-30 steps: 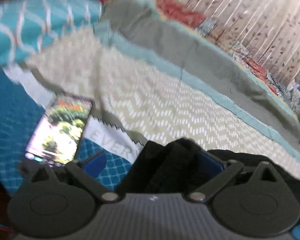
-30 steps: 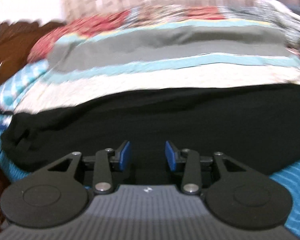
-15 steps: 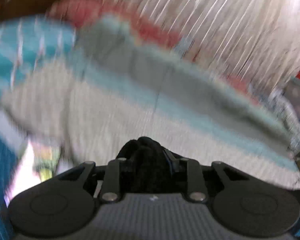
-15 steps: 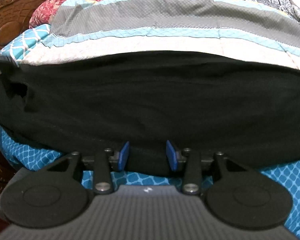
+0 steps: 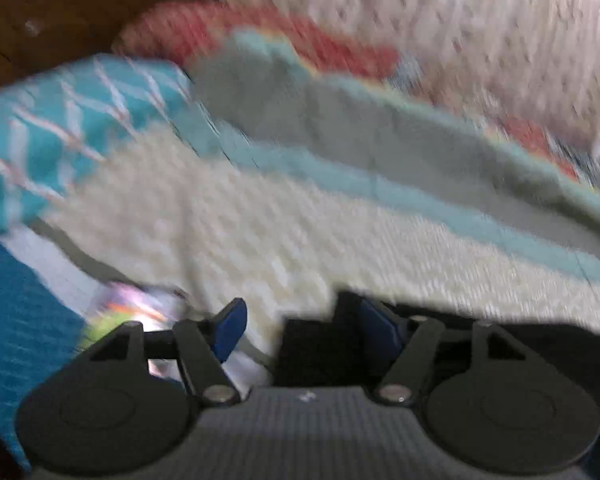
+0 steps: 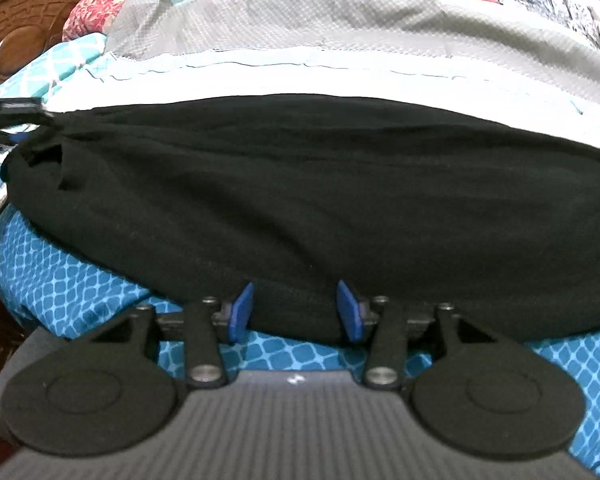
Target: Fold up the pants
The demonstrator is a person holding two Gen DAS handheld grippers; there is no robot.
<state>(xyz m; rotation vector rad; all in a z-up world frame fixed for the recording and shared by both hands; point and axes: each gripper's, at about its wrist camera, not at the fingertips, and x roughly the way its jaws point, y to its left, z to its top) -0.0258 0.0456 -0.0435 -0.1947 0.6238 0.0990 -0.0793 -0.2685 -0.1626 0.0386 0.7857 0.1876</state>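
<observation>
The black pants [image 6: 300, 192] lie folded lengthwise across the bed's near edge on the blue patterned sheet [image 6: 72, 292]. The right gripper [image 6: 296, 312] is opening, its pads straddling the pants' near edge. The left gripper [image 5: 300, 328] is opening too, black fabric beside its right pad.

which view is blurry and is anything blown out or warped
Left wrist view: heavy motion blur smears the quilt and curtain. Right wrist view: sharp on the black pants, the quilt above them glaring white, fisheye bowing its stripes.
</observation>
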